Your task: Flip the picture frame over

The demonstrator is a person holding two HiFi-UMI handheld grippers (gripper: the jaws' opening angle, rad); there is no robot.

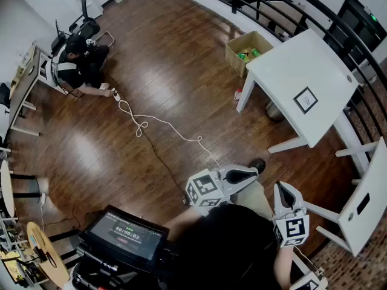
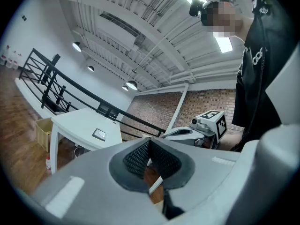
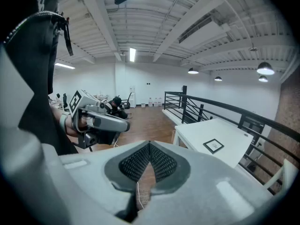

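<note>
While I stand well back from the work, both tools are held in close to my body. The left gripper (image 1: 253,173) points level and to the right across my front, its jaws pressed together with nothing between the mesh pads. The right gripper (image 1: 283,189) tilts somewhat downward, its jaws likewise pressed together and empty. I judge this a carrying posture: there is nothing within reach to take hold of, so neither tool has cause to be spread.

Task item: the black-edged square picture frame (image 1: 305,99) lies flat on the white rectangular table (image 1: 296,53), to my far right, toward the near right edge of the top. Its pale centre faces up, so it appears not yet turned over. Lying flat and alone near that edge, it should allow one jaw to get under a side, though I must first close the gap across the brown wooden floor (image 1: 169,59).

Containers: an open brown cardboard box (image 1: 248,53) sits on the floor just beside the far left corner of the table; green and yellow packets show inside, kind not determinable. A grey round vessel (image 1: 273,110) stands under the table; contents hidden.

Hazard noted: a white cable (image 1: 158,121) trails across the floor to my left, well apart from the direct path to the table
</note>
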